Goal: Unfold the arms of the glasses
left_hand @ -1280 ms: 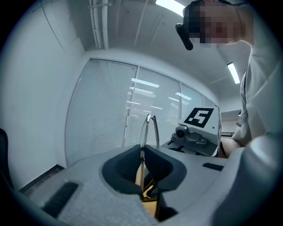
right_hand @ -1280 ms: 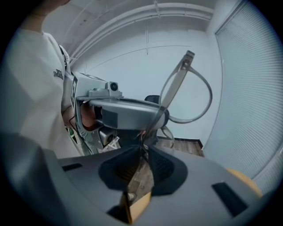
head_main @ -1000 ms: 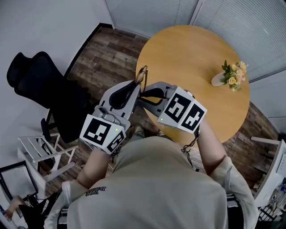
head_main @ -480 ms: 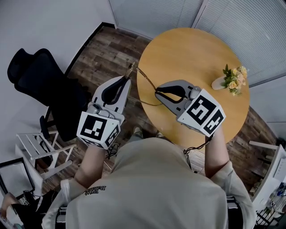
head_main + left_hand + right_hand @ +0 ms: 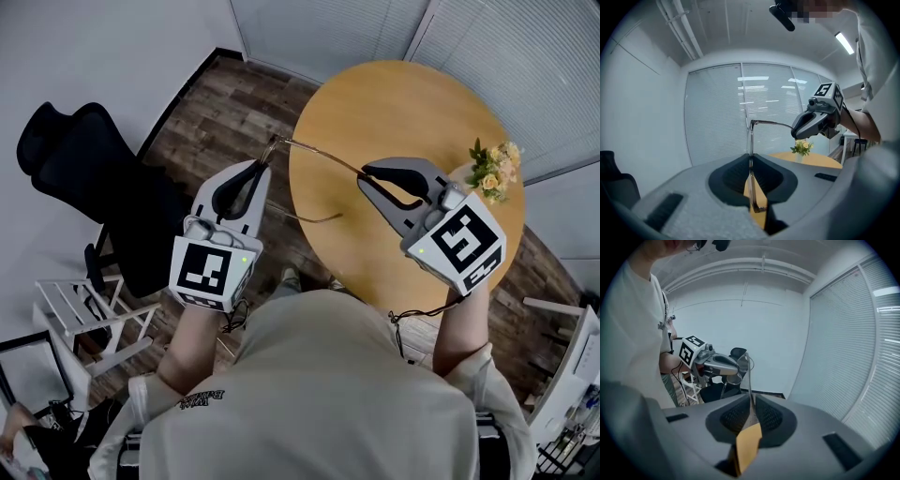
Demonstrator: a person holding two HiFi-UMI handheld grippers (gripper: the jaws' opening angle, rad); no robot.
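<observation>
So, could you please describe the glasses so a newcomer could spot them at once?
Find the round wooden table; above its left edge the left gripper and right gripper face each other. The glasses are the thin wire frame bridging them, unlike the squat vase of flowers farther right.

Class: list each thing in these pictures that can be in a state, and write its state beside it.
glasses: held in the air, one arm swung out from the front.
left gripper: shut on the glasses' front.
right gripper: shut on that arm's end.
flower vase: upright on the table.
</observation>
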